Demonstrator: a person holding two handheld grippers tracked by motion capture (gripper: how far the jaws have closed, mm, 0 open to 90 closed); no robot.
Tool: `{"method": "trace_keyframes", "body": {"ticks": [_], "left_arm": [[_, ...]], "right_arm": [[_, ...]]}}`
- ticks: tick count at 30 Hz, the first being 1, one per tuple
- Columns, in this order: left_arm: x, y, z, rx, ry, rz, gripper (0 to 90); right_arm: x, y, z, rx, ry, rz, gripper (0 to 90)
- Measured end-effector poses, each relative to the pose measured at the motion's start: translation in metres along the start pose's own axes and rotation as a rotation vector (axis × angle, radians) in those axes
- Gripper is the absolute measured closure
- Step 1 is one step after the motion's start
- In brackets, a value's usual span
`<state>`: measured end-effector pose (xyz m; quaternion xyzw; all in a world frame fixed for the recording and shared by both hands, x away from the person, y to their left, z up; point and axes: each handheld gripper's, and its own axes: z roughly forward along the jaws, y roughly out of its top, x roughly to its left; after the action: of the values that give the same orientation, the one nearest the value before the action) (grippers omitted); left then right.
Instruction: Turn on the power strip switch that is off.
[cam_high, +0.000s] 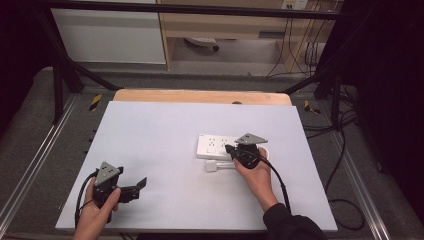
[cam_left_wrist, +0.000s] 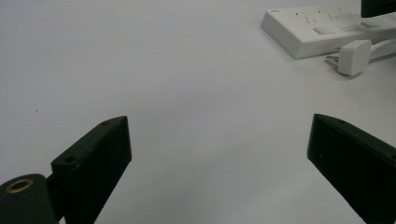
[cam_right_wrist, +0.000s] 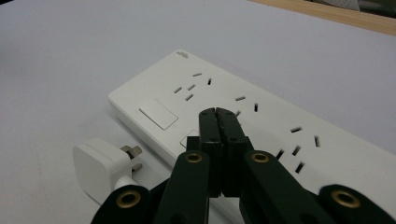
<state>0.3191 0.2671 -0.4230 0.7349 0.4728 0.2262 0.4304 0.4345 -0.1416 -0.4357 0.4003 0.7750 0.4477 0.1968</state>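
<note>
A white power strip (cam_high: 216, 146) lies on the white table right of centre, its sockets facing up (cam_right_wrist: 243, 107). A white plug (cam_high: 212, 166) with bare prongs rests on the table just in front of it (cam_right_wrist: 100, 168), its cable running off toward my right hand. My right gripper (cam_high: 229, 148) is shut with nothing between its jaws, and its tip (cam_right_wrist: 218, 114) hovers over the strip's top face near a rocker switch. My left gripper (cam_high: 141, 184) stands open above bare table at the front left (cam_left_wrist: 219, 140), pointing toward the strip (cam_left_wrist: 317, 30) and plug (cam_left_wrist: 353, 56).
The white table top (cam_high: 160, 130) has a wooden edge (cam_high: 200, 96) at the far side. Metal frame legs and floor cables stand around the table, with a cabinet behind. A black cable trails from each gripper toward the front edge.
</note>
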Motion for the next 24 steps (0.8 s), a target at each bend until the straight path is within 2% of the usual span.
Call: {"method": "trace_keyframes", "body": {"ticks": [24], "left_arm": [[-0.0004,-0.0002,0.0004,0.003,-0.004,0.003,6.4]], "right_arm": [[-0.0014,-0.0035,0.0053,0.016,-0.008,-0.013,90.0]]}}
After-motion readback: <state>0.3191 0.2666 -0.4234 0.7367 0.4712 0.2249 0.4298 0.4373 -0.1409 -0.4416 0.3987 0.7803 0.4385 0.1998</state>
